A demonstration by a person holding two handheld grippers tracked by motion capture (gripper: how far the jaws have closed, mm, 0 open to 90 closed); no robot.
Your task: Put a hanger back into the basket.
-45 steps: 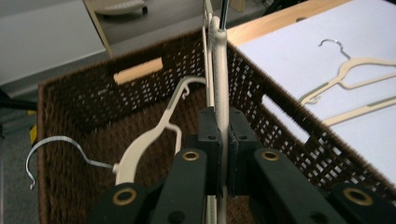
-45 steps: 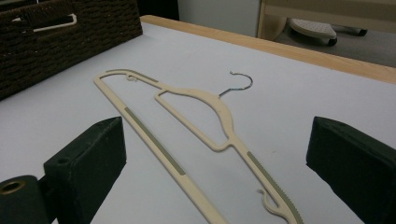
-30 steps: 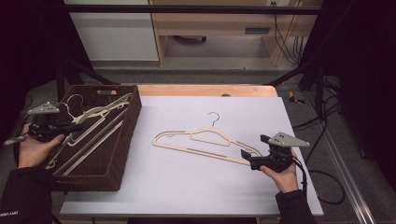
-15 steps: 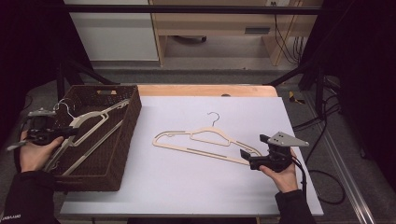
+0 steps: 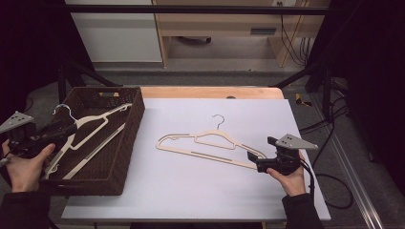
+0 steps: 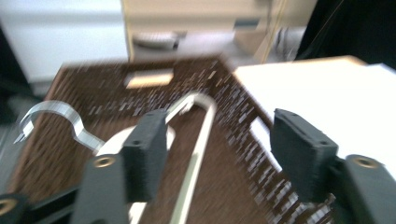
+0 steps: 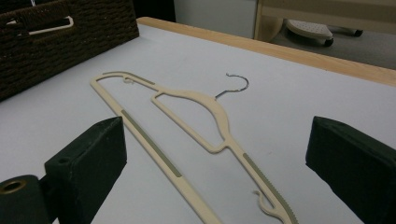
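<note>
A: Where's the hanger?

B: One hanger [image 5: 86, 136] lies in the basket [image 5: 125, 157], its hook [image 6: 51, 116] near the left rim. My left gripper [image 5: 64, 130] sits over it, and its jaws have just been opening, with only the hanger's arm below them, not gripped.

A: And the other?

B: The second hanger [image 7: 196, 135] lies flat on the desk [image 5: 191, 191]. My right gripper [image 5: 253, 160] is at its right end, jaws wide, not pressing on it.
</note>
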